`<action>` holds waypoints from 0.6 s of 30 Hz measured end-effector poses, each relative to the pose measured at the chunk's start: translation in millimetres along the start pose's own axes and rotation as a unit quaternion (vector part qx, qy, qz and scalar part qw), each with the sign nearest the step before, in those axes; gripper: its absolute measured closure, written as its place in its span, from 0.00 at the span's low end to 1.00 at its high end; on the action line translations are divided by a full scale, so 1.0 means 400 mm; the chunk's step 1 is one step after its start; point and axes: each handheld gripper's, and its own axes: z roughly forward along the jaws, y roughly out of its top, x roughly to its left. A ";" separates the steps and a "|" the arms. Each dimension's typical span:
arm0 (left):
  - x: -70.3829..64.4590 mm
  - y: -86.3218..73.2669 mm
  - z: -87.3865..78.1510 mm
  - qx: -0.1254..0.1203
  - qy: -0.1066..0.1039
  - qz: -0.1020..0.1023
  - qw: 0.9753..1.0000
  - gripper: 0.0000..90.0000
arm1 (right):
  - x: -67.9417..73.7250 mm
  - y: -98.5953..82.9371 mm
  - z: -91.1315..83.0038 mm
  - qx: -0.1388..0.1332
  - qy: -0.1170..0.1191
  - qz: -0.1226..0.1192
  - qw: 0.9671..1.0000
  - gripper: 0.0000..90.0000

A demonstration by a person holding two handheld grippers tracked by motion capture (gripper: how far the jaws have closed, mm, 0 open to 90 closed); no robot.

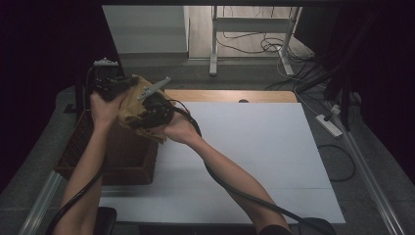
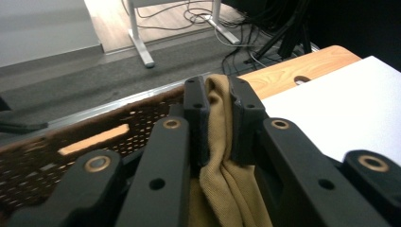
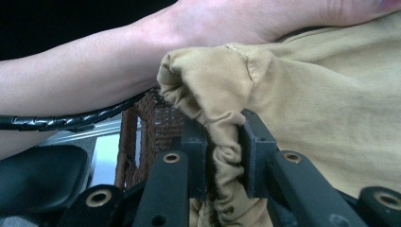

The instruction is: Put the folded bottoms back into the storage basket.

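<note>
Tan cloth (image 1: 131,105) held up over basket (image 1: 122,156) at desk's (image 1: 254,147) left edge, both hand-held grippers, left (image 2: 218,118) & right (image 3: 226,146), pinching bunched folds. Soft, light, floppy; prob best gripped at hems/corners.

A table (image 1: 230,95) with a light wooden top stood in the middle. A large white sheet (image 1: 254,161) lay flat on it and covered almost all of the top, so the wood showed only as a strip along the far edge, with a small hole (image 1: 243,101) in it. Beside the table's left edge was a brown woven basket (image 1: 112,156). Under everything was a grey floor (image 1: 372,161), and cables (image 1: 342,166) lay on it.
</note>
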 end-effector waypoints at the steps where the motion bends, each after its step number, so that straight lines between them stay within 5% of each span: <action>1: 0.006 -0.001 -0.006 0.000 0.003 0.000 1.000 0.88 | 0.001 0.005 0.006 -0.001 0.002 -0.001 1.000 0.84; 18: 0.084 -0.029 -0.085 0.000 0.035 -0.005 0.999 0.88 | 0.036 0.067 0.097 -0.005 0.006 -0.017 1.000 0.83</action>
